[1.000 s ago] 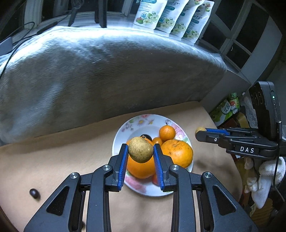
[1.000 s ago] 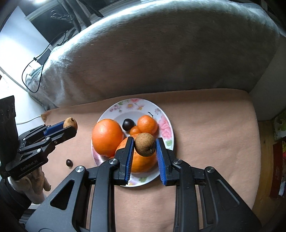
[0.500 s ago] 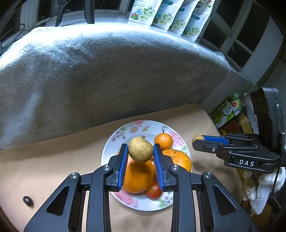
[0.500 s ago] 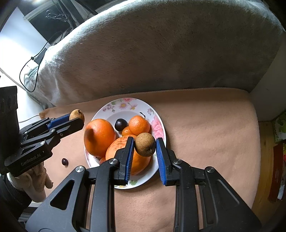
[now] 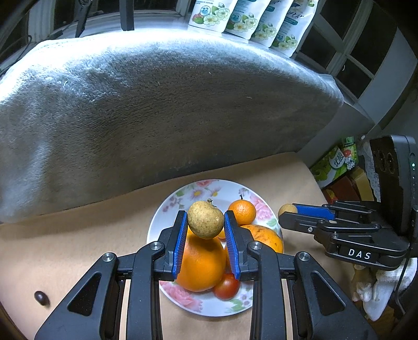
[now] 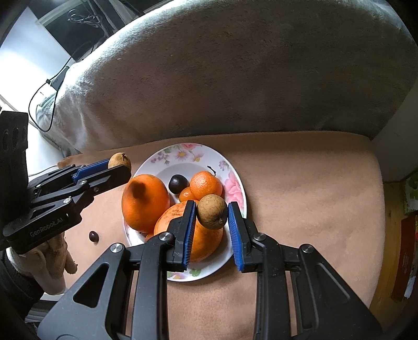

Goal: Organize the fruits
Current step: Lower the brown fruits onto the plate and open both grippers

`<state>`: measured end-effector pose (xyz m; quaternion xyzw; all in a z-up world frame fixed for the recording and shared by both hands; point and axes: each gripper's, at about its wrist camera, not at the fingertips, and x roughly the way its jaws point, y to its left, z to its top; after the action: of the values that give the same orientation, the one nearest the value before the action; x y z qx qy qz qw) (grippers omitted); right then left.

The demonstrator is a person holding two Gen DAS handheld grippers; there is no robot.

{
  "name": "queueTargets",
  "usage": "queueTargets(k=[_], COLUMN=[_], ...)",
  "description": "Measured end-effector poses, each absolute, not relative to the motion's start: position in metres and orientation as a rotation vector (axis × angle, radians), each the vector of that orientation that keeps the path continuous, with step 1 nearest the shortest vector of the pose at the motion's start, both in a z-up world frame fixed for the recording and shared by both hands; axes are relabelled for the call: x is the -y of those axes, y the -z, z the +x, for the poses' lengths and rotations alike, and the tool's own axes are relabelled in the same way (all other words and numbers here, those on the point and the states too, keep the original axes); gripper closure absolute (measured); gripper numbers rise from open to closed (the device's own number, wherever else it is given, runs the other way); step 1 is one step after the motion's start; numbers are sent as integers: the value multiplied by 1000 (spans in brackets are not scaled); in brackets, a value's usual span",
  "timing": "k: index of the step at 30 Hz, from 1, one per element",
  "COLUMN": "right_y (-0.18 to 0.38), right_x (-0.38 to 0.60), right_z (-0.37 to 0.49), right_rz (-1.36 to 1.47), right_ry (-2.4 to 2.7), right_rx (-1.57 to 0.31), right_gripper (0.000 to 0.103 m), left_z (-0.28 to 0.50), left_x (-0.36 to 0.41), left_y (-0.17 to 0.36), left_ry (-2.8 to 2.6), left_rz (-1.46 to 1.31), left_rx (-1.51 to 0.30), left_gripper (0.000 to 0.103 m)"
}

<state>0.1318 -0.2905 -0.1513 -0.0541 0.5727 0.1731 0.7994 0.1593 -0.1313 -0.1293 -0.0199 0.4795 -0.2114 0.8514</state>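
A floral white plate (image 5: 183,198) (image 6: 183,154) on a tan cloth holds two large oranges (image 5: 201,264) (image 6: 145,201), a small mandarin (image 5: 242,212) (image 6: 206,184), a tomato (image 5: 226,286) and a dark plum (image 6: 178,183). My left gripper (image 5: 205,222) is shut on a tan longan (image 5: 205,219) above the plate; it also shows in the right wrist view (image 6: 118,166). My right gripper (image 6: 212,213) holds a brown longan (image 6: 212,211) over the plate's right side, its right jaw slightly apart from the fruit; it also shows in the left wrist view (image 5: 287,210).
A small dark fruit (image 5: 41,298) (image 6: 93,236) lies on the cloth left of the plate. A grey plush cushion (image 5: 169,104) rises behind. Pouches (image 5: 248,15) stand on the sill. Boxes and packages (image 5: 337,167) sit off the right edge.
Both grippers have moved with their longans toward the plate. The right gripper's right jaw now stands a little off its longan.
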Motion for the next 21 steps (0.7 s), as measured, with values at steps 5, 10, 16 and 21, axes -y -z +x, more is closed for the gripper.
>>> queueTargets(k=[5, 10, 16, 21], right_y=[150, 150, 148, 144], right_x=[288, 285, 283, 283], right_z=[131, 130, 131, 128], right_rz=[-119, -126, -140, -153], right_ry=[-380, -387, -394, -392], right_rx=[-1222, -1225, -1221, -1202], right_gripper=[77, 76, 66, 47], left_z=[159, 161, 161, 160], left_x=[131, 131, 128, 127], left_y=[130, 130, 128, 126], left_ry=[445, 445, 443, 440], left_rz=[-44, -46, -54, -55], left_rx=[-1011, -1010, -1006, -1003], left_gripper=[76, 76, 69, 55])
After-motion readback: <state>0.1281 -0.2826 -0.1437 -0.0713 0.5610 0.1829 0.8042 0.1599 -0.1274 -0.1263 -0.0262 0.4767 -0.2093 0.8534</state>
